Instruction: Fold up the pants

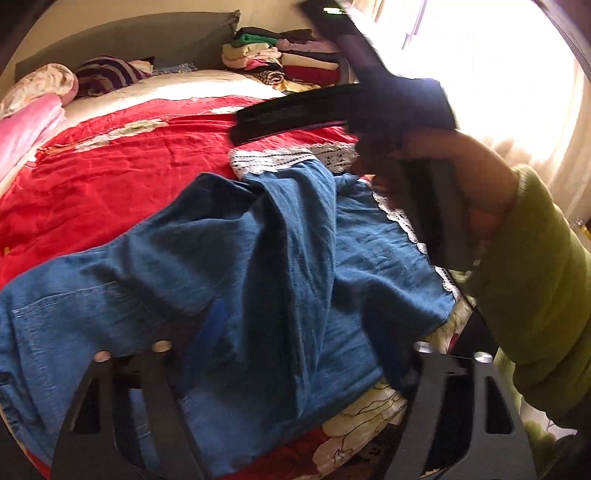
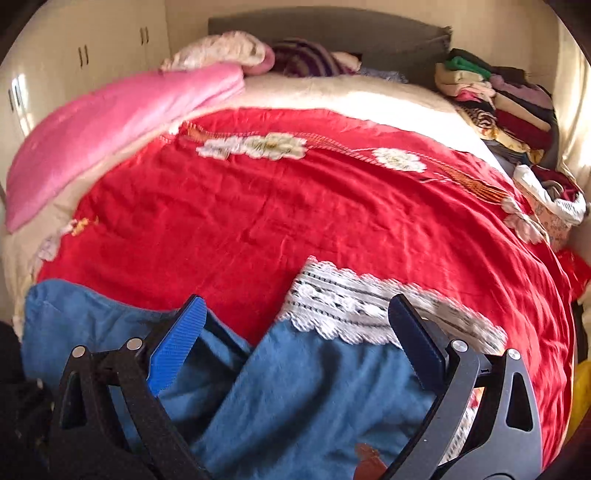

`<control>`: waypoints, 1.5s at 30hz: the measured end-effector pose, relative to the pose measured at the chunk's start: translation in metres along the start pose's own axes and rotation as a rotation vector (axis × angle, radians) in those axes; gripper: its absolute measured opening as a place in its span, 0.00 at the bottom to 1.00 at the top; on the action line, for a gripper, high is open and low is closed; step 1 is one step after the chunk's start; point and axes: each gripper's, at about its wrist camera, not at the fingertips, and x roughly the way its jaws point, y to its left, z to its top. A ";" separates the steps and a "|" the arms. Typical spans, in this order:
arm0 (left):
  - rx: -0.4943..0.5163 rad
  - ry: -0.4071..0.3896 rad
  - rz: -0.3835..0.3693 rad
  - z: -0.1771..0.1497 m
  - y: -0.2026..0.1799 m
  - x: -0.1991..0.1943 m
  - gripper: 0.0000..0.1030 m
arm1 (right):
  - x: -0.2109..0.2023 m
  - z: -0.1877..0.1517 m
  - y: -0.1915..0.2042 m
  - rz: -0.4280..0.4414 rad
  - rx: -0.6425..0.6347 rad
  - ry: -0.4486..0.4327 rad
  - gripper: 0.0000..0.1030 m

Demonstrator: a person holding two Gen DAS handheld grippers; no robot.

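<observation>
Blue denim pants (image 1: 258, 240) with white lace hems (image 1: 280, 158) lie rumpled on the red bedspread (image 1: 129, 166). One leg is bunched into a raised fold. My left gripper (image 1: 293, 338) hangs low over the pants near the bed's front edge, jaws wide apart, with the denim fold between them and not pinched. A hand in a green sleeve (image 1: 535, 277) carries my right gripper (image 1: 288, 118) above the lace hem. In the right wrist view that gripper (image 2: 295, 332) is open, its blue pads (image 2: 177, 343) on either side of a pant leg (image 2: 314, 387) and its lace hem (image 2: 351, 299).
Stacks of folded clothes (image 2: 509, 103) sit at the bed's far right corner. A pink blanket (image 2: 110, 125) and pillows lie at the far left by the grey headboard (image 2: 332, 29). White wardrobe doors (image 2: 74, 55) stand to the left, and a bright curtained window (image 1: 498, 74) to the right.
</observation>
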 end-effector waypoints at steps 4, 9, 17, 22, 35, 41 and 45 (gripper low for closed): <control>-0.003 0.018 -0.021 0.001 -0.002 0.013 0.70 | 0.026 0.012 0.004 -0.031 -0.008 0.055 0.91; -0.004 0.051 -0.039 0.001 -0.002 0.032 0.40 | 0.061 0.023 -0.005 -0.072 0.023 0.134 0.90; 0.017 0.079 -0.042 -0.003 -0.004 0.043 0.31 | 0.073 0.007 -0.031 0.017 0.087 0.143 0.12; 0.023 0.073 -0.038 -0.005 -0.004 0.042 0.31 | 0.030 -0.002 -0.056 0.085 0.185 0.035 0.07; 0.042 0.041 0.000 -0.009 -0.006 0.037 0.06 | -0.078 -0.073 -0.127 0.131 0.396 -0.130 0.07; 0.094 0.021 0.029 -0.007 -0.010 0.027 0.03 | -0.116 -0.116 -0.139 0.125 0.455 -0.162 0.07; 0.105 0.003 0.031 -0.007 -0.011 0.015 0.03 | -0.134 -0.140 -0.139 0.133 0.476 -0.157 0.07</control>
